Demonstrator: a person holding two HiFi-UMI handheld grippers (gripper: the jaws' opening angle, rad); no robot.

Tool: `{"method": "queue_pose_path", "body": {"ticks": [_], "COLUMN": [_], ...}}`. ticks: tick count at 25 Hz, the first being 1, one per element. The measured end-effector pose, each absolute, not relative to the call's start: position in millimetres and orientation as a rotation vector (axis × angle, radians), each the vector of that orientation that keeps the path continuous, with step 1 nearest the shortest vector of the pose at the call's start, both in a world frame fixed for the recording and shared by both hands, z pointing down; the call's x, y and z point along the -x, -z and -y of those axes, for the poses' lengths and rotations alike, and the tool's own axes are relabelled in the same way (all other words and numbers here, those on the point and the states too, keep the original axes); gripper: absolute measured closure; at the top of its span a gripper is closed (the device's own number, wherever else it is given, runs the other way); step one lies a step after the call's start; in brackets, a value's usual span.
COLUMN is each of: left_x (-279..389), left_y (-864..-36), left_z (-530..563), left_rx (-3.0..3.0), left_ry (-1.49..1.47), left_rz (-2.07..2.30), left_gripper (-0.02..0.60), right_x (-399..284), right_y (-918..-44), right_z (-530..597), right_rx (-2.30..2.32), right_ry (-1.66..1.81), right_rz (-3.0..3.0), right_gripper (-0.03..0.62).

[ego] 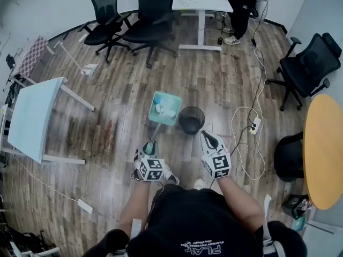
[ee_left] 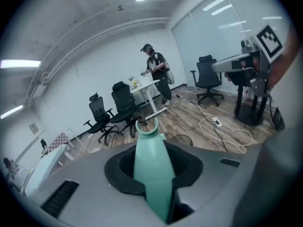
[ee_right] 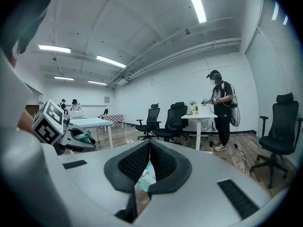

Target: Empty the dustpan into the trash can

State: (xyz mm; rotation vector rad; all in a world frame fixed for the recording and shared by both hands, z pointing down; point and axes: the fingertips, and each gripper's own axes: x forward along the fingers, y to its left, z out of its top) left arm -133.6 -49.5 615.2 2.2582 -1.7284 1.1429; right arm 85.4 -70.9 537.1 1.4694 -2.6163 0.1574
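Observation:
A teal dustpan [ego: 165,107] hangs above the wood floor with white scraps in its pan. Its long handle [ee_left: 150,169] runs back between the jaws of my left gripper [ego: 150,146], which is shut on it. A black mesh trash can [ego: 191,119] stands just right of the pan, and its rim [ee_left: 182,138] peeks past the handle. My right gripper [ego: 209,140] is near the can's front right, its pads closed together with nothing held. Through the slit under the pads of the right gripper [ee_right: 149,143] a bit of the dustpan [ee_right: 147,176] shows.
A white cable and power strip [ego: 255,125] lie on the floor right of the can. Black office chairs [ego: 128,20] and a white desk [ego: 201,4] stand at the back, with a person [ego: 239,9] beside it. A pale blue table [ego: 32,116] is left, a round yellow table [ego: 324,149] right.

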Motion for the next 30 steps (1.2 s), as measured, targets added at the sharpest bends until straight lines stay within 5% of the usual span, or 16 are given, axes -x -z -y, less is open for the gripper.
{"method": "queue_pose_path", "body": {"ticks": [30], "left_x": [31], "left_y": [-653], "left_z": [25], "left_rx": [-2.772], "left_ry": [-2.208], "left_rz": [1.221], "left_gripper": [0.472], "right_x": [-124], "right_y": [-555], "right_z": [28], "right_rx": [-1.398], "right_ry": [-0.145], "right_rz": [2.648], "right_gripper": [0.571]}}
